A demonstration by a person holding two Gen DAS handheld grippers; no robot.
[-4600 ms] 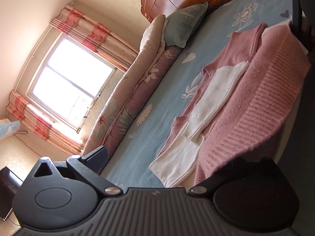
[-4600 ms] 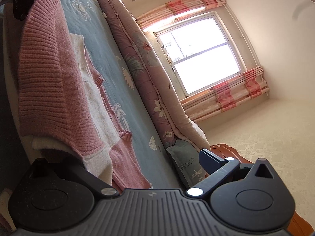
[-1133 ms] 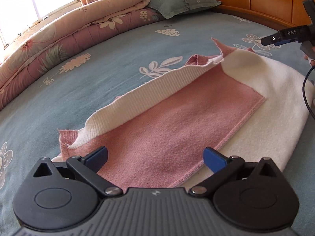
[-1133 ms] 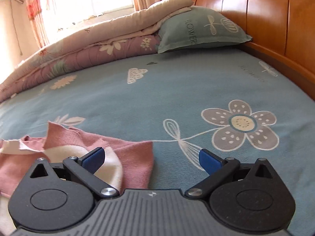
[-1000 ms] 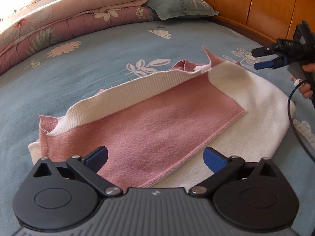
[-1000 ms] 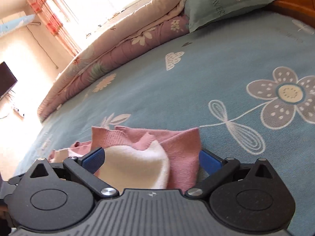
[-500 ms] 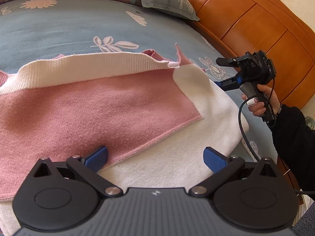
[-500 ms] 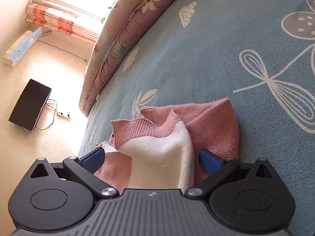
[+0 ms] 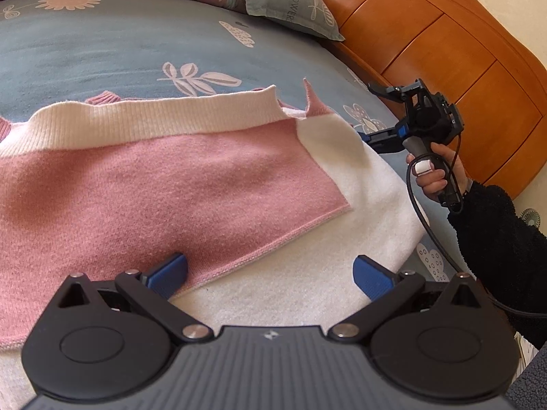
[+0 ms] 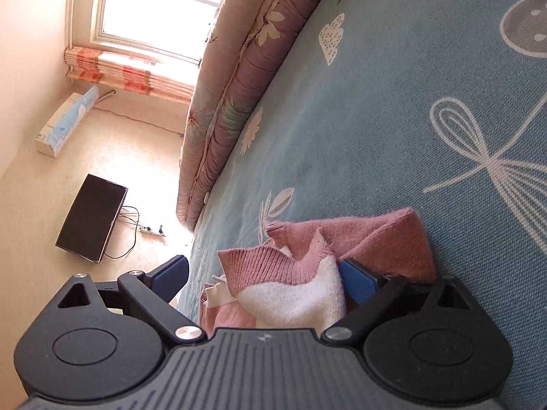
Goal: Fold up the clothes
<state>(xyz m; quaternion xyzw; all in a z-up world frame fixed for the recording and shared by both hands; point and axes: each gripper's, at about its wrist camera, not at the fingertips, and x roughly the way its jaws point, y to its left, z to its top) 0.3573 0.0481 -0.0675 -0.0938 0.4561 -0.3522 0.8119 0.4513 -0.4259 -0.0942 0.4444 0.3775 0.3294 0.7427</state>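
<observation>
So the left gripper [image 9: 268, 273] was hanging right over the near edge of the sweater [image 9: 154, 184], jaws spread wide with nothing between them. One blue fingertip [image 9: 167, 271] sat just above the pink panel's hem and the other over the white part. The sweater itself was a pink and white knit, lying mostly flat on the blue floral bedsheet [image 9: 102, 44], with a white ribbed band running along its far side and a pink panel folded over the white body.

At the sweater's far right corner was the right gripper [image 9: 377, 116], held by a hand [image 9: 432, 174] in a fuzzy black sleeve [image 9: 495, 239], cable trailing down from it. From its own camera the right gripper [image 10: 265, 275] was also spread apart, with the bunched pink and white corner of the sweater [image 10: 301, 280] sitting between the fingers, up against the right one. Not pinched, as far as I could see.

Further back, a grey-green pillow [image 9: 290, 3] leaned by the orange wooden headboard [image 9: 444, 44], and a rolled floral quilt [image 10: 239, 78] ran along the far edge of the bed. Beyond that was a black TV [image 10: 90, 218] against the wall, and a bright window [image 10: 154, 3] with striped pink curtains [image 10: 126, 71].
</observation>
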